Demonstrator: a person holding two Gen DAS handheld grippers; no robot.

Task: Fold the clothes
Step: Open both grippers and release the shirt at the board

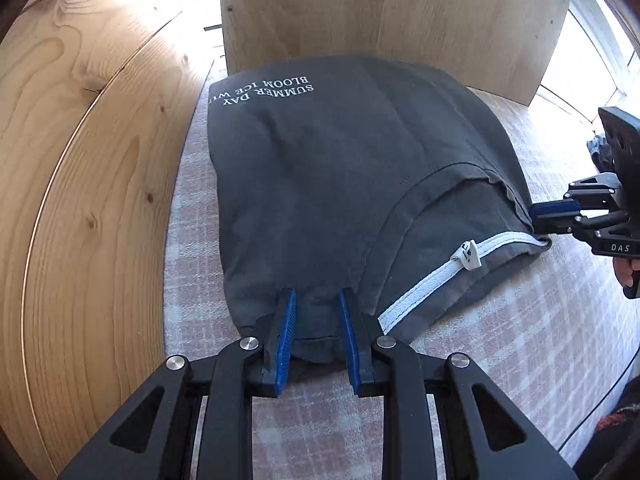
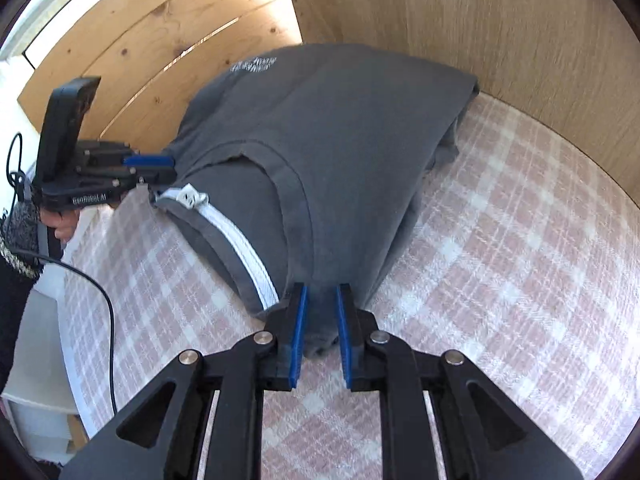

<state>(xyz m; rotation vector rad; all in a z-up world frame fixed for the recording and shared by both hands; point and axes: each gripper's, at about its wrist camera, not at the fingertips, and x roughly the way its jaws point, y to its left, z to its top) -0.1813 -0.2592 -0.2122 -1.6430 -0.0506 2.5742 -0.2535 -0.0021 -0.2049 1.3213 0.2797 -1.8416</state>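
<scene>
Left claw [image 1: 318, 300] and right claw [image 2: 322, 294] each pinch a bunched fold of the grey T-shirt [image 1: 332, 152] on the checked surface [image 2: 500, 240].

Left gripper [image 1: 316, 300] pinching grey T-shirt [image 1: 320, 168], plaid cloth [image 1: 500, 340]

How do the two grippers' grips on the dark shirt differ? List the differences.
The left gripper holds the shirt at a flat, wide edge by the printed side; the right gripper pinches a bunched corner beside the white neck tape. The cloth fills the right gripper's gap more tightly than the left's. Both have blue pads and black arms.
</scene>
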